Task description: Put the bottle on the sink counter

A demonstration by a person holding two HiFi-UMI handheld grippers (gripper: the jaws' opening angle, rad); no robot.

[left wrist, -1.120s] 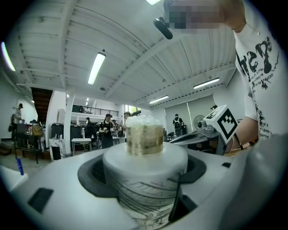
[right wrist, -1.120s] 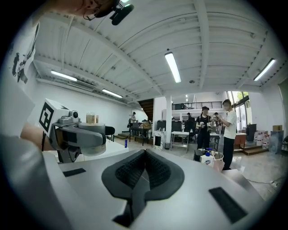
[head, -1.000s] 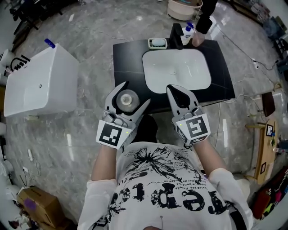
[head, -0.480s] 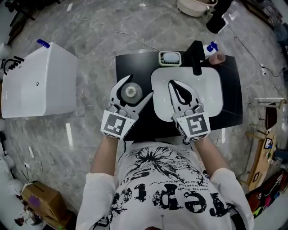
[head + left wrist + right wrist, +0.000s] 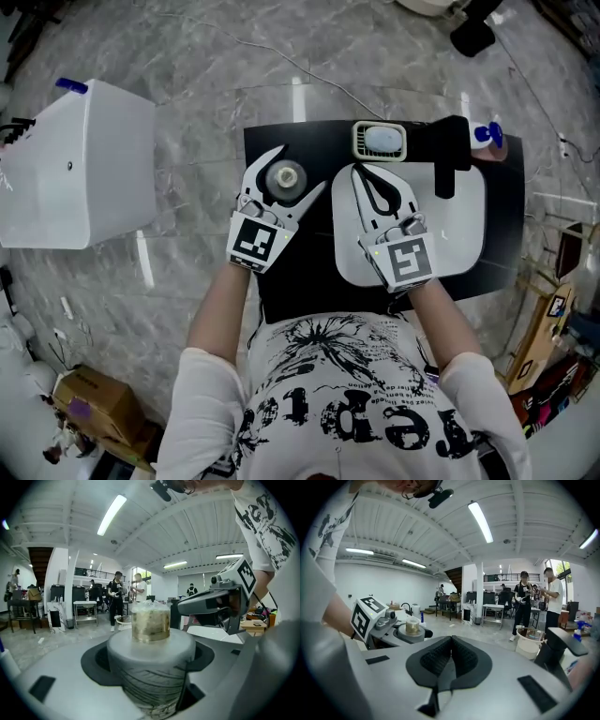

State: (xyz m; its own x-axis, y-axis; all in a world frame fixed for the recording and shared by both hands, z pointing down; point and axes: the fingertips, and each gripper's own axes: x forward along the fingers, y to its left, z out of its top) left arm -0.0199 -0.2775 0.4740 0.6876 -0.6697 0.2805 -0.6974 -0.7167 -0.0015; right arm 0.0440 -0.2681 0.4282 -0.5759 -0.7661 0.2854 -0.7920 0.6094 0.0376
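Observation:
A grey bottle point(image 5: 285, 177) with a pale round cap point(image 5: 150, 622) stands upright between the jaws of my left gripper point(image 5: 298, 170), which is shut on its ribbed body point(image 5: 149, 667). In the head view it is over the left part of the black sink counter point(image 5: 300, 277), beside the white basin point(image 5: 459, 234). I cannot tell whether its base touches the counter. My right gripper point(image 5: 379, 188) hangs over the basin's left side, shut with its dark pads point(image 5: 440, 658) pressed together and nothing between them. From the right gripper view, the bottle point(image 5: 411, 626) shows at the left.
A black faucet point(image 5: 452, 150) stands at the back of the basin, with a soap dish point(image 5: 380, 141) to its left and a blue-capped bottle point(image 5: 487, 135) to its right. A white box point(image 5: 80, 178) sits on the marble floor at the left. People stand in the background.
Both grippers have moved forward over the counter. The bottle went from the counter's front left corner to further in, beside the basin. The right gripper now sits over the basin.

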